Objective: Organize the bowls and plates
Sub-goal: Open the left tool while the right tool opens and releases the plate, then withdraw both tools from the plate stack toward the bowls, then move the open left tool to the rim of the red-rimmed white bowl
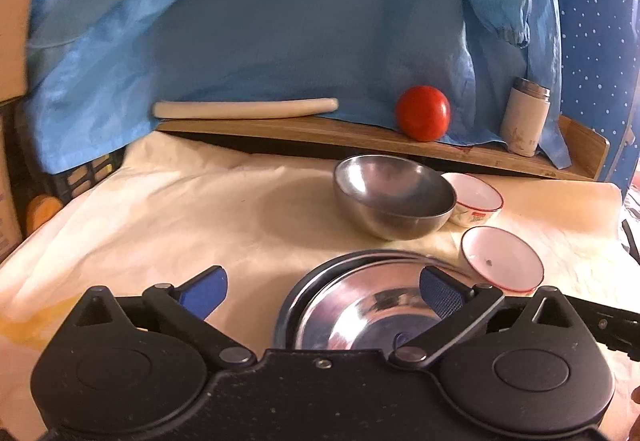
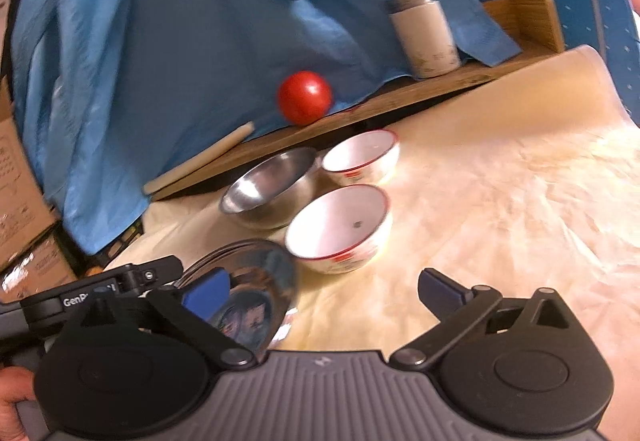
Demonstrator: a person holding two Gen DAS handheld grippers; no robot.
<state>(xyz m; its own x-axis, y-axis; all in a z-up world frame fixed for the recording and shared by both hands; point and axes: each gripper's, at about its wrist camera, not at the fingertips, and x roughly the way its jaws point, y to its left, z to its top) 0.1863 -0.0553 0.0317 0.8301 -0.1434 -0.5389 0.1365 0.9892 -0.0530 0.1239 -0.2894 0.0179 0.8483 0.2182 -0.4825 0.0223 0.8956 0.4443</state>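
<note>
From the left wrist we've got the left gripper [image 1: 322, 291] spread wide, holding nothing, with the stacked steel plates [image 1: 360, 305] right below it, so plates look done. The steel bowl [image 1: 394, 197] sits ahead.

On the right wrist, the right gripper [image 2: 324, 291] is also wide and empty; two white bowls [image 2: 338, 227] ahead are unstacked, with lots of bare cloth [image 2: 500, 209] to its right.

Two white bowls [image 2: 340, 229], one steel bowl [image 1: 394, 197], one tomato [image 1: 423, 113], one flask [image 1: 524, 117].
</note>
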